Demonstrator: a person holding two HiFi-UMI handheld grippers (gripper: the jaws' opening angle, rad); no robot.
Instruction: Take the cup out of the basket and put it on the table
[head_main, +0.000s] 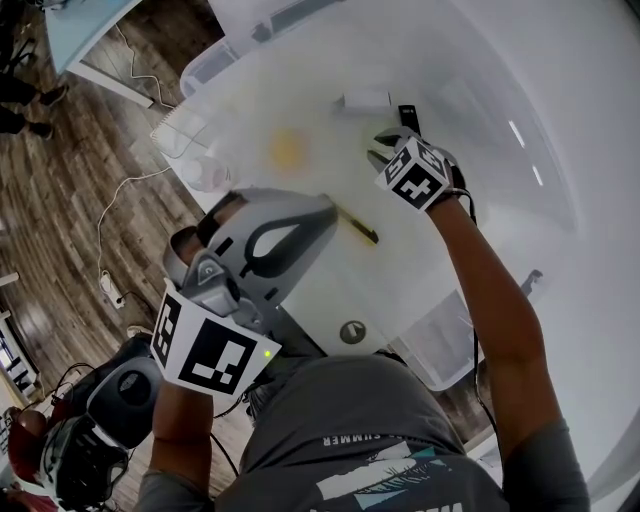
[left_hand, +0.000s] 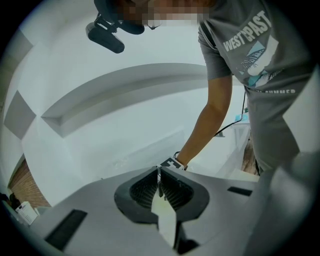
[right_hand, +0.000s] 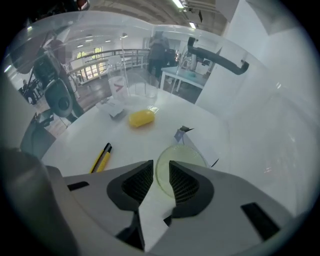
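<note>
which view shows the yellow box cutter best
Right gripper view: the yellow box cutter lies close and sharp on the table. Head view shows it small and dim; left gripper view doesn't show it.

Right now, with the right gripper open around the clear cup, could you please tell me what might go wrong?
1. The clear cup sits partly between the pads of the open right gripper, so drawing back sideways rather than straight away might catch its rim and tip it.
2. Being transparent against the white table, the cup is easy to misjudge; a utility knife lies nearby and could get knocked.
</note>
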